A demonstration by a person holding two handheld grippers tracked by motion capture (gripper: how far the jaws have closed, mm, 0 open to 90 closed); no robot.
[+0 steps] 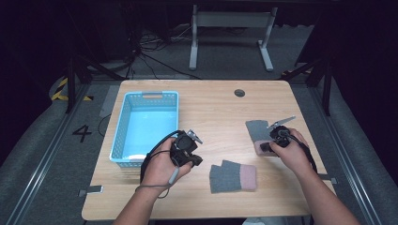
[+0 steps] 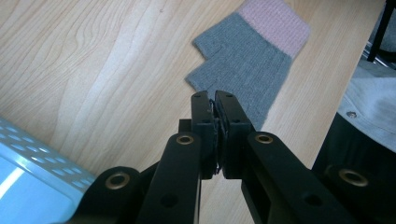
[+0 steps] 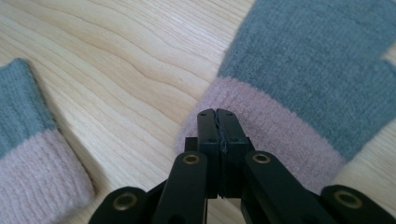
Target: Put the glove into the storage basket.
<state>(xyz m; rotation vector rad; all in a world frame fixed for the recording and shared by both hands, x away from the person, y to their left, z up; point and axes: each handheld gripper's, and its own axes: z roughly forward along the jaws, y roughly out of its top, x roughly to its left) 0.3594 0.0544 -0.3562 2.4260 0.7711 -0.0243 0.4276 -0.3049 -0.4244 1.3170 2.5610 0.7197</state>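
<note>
- Lying flat on the bench (image 1: 216, 103), two grey gloves with pink cuffs, well apart from each other.
- Near glove (image 1: 233, 177): long axis roughly across the bench in the high view, cuff toward the right, finger ends toward the left; in the left gripper view, cuff at the far end, finger ends nearer the jaws.
- Far glove (image 1: 256, 130): long axis roughly front to back, grey end away from the person, pink cuff near the right hand; in the right gripper view, cuff just ahead of the jaw tips.
- Left tool (image 2: 214, 100): jaws pressed together with nothing between them, held above the bench just left of the near glove, tips over that glove's near grey edge in its own view.
- Right tool (image 3: 217, 114): jaws closed on themselves, tips at the pink cuff of the far glove; contact with the fabric impossible to tell.
- Blue basket (image 1: 123, 125): on the left part of the bench, beside the left hand (image 1: 162, 166), long axis front to back.
</note>
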